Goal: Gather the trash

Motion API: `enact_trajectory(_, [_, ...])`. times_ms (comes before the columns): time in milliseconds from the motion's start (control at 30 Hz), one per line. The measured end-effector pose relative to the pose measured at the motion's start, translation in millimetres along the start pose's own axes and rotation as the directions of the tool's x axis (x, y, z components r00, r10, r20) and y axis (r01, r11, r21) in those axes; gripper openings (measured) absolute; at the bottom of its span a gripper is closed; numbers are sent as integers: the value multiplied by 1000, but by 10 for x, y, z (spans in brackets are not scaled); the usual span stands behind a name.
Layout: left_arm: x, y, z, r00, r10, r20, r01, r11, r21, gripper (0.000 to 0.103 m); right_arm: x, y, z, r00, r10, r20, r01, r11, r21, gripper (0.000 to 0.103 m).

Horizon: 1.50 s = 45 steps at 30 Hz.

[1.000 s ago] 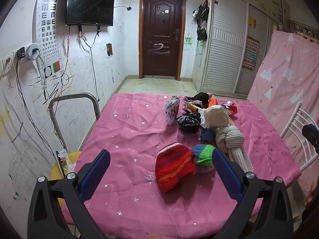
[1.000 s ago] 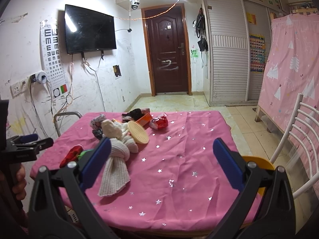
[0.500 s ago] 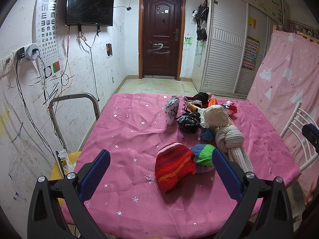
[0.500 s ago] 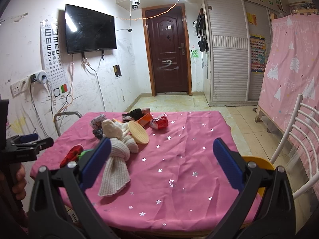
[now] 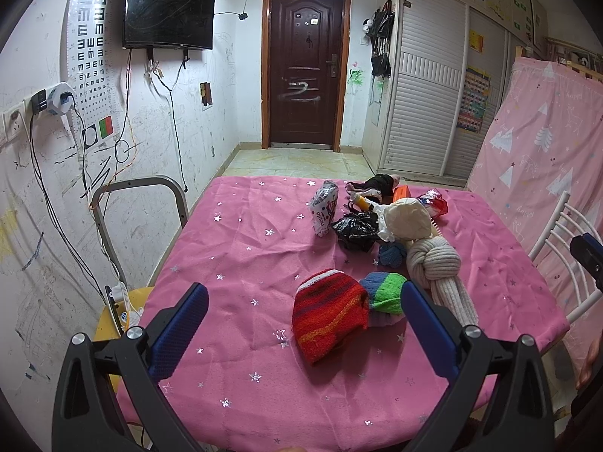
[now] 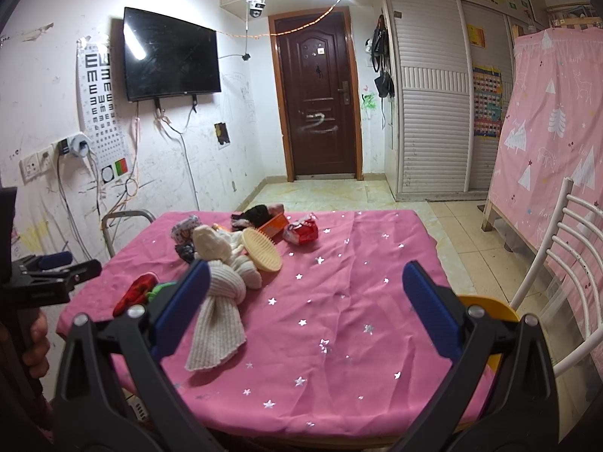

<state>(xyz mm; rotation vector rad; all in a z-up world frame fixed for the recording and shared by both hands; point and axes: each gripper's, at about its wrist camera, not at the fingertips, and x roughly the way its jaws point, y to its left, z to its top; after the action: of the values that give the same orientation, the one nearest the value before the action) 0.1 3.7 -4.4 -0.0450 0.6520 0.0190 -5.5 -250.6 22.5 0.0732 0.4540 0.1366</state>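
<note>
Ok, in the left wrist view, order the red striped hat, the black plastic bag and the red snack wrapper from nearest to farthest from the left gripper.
1. Red striped hat: near edge of the table, just ahead of the left gripper, right of centre.
2. Black plastic bag: mid-table, in the clutter.
3. Red snack wrapper: far right side, behind the pile.
</note>
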Motion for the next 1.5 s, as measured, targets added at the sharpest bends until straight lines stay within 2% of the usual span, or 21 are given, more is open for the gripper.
enact_trajectory(300, [24,13,-20,1000,-1,-9,1,1000,2,93,22,18,-12,1000,4,-11,-4,1000,-1,98])
enact_trajectory(467, [194,-6,-81,998,-11,-57,12,1000,15,93,159,151,-140,996,66,-61,-68,998,-16,98])
enact_trajectory(667, [445,-54,-196,991,-38,-132,43,998,40,92,357,381,-320,975,159,-154,-169,984,-50,98])
enact_trajectory(767, [536,-92,-214,988,-40,-152,48,998,49,84,500,462,-393,960,190,-208,-205,978,-51,98])
enact_trajectory(800, [575,-101,-218,986,-40,-161,49,997,52,78,555,481,-413,954,196,-226,-212,976,-48,98])
enact_trajectory(867, [639,-115,-210,984,-38,-175,50,997,60,74,635,501,-431,948,203,-247,-220,975,-43,98])
enact_trajectory(1033, [738,-63,-157,979,-72,-192,80,996,32,74,900,537,-437,928,218,-303,-237,971,-26,98])
enact_trajectory(1233, [873,-33,-71,976,-76,-204,86,996,40,72,1172,641,-373,910,220,-351,-248,968,-37,97])
enact_trajectory(1267, [898,-34,-69,973,-90,-214,100,994,38,68,1224,664,-377,903,222,-368,-253,967,-38,89])
enact_trajectory(1300, [929,-33,-71,967,-113,-228,124,992,34,62,1255,679,-382,899,221,-378,-254,966,-38,76])
enact_trajectory(1367, [951,-10,-72,959,-148,-243,158,987,23,53,1342,714,-400,884,223,-411,-261,965,-39,68])
enact_trajectory(1433, [953,24,-71,954,-171,-244,180,983,16,50,1397,754,-421,875,217,-432,-266,962,-55,62])
enact_trajectory(1500, [944,57,-84,951,-191,-244,200,980,14,45,1419,786,-436,870,217,-443,-271,960,-63,50])
